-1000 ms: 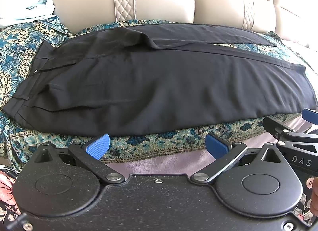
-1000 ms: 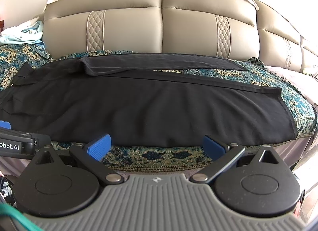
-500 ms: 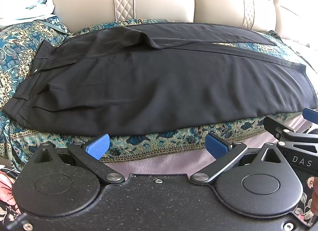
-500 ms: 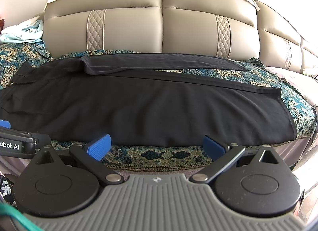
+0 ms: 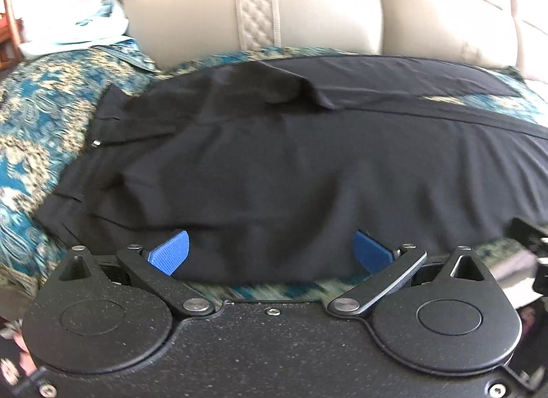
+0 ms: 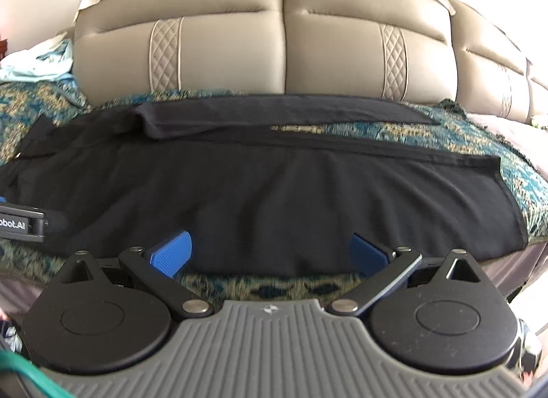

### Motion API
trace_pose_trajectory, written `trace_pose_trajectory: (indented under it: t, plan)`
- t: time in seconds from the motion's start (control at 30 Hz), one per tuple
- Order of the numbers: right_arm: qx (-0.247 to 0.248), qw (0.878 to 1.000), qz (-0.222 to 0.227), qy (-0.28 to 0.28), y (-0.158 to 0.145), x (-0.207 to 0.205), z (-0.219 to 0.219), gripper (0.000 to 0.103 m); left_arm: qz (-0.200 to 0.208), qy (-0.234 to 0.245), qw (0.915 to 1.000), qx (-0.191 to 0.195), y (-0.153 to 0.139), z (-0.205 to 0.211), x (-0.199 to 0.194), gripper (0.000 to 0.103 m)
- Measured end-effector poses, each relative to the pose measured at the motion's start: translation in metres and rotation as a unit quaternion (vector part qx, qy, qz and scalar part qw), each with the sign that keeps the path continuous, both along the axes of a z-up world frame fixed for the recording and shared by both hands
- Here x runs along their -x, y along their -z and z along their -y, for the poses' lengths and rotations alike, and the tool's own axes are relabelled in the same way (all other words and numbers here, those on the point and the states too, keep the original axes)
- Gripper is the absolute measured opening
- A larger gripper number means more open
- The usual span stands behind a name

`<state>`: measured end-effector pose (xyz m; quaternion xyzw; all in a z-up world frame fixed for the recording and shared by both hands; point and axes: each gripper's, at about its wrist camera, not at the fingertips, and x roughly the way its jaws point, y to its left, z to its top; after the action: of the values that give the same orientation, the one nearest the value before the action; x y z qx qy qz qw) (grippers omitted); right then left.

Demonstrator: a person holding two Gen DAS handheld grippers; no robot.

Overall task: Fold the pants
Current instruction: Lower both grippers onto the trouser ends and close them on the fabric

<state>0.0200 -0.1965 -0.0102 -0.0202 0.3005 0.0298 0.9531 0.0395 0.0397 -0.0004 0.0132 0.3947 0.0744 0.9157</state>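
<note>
Black pants lie flat across the patterned bedspread, waistband at the left, legs running right. They also show in the right wrist view, with the hems at the right. My left gripper is open, its blue pads over the near edge of the pants close to the waist end. My right gripper is open, its blue pads over the near edge of the front leg. Neither holds cloth.
A teal and gold bedspread covers the bed. A beige padded headboard stands behind. Pale blue cloth lies at the far left. The left gripper's body shows at the left of the right wrist view.
Both grippers have moved forward to the near edge of the pants, so the cloth fills more of each view. Both stay open. The pants have not moved.
</note>
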Motion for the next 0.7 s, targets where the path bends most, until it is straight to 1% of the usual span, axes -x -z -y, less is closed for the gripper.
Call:
trace_pose_trajectory:
  t: [0.1,0.23,0.33,0.43,0.57,0.63,0.7]
  plan:
    - [-0.007,1.000,0.015,-0.010,-0.006,-0.014,-0.003,0.103,0.003,-0.018,0.9998,-0.005,-0.004,-0.018,-0.017,0.103]
    - [-0.023,0.999,0.029,-0.018,-0.017,-0.038,-0.006,0.103,0.012,-0.047,0.9988,0.000,-0.012,-0.043,-0.046,0.103]
    - [-0.039,0.999,0.028,-0.020,-0.024,-0.066,-0.007,0.103,0.022,-0.071,0.9972,-0.008,-0.020,-0.064,-0.075,0.103]
    - [-0.042,0.999,0.015,-0.011,-0.027,-0.102,-0.008,0.103,0.010,-0.092,0.9956,-0.011,-0.025,-0.086,-0.112,0.103]
    - [-0.030,1.000,0.002,0.007,-0.030,-0.154,-0.014,0.103,-0.019,-0.124,0.9918,0.026,-0.023,-0.123,-0.167,0.103]
    - [-0.030,0.999,-0.006,0.012,-0.031,-0.183,-0.016,0.103,-0.037,-0.147,0.9874,0.046,-0.019,-0.144,-0.197,0.103]
    - [-0.042,0.999,-0.013,0.020,-0.031,-0.210,-0.017,0.103,-0.047,-0.176,0.9813,0.063,-0.011,-0.161,-0.222,0.103]
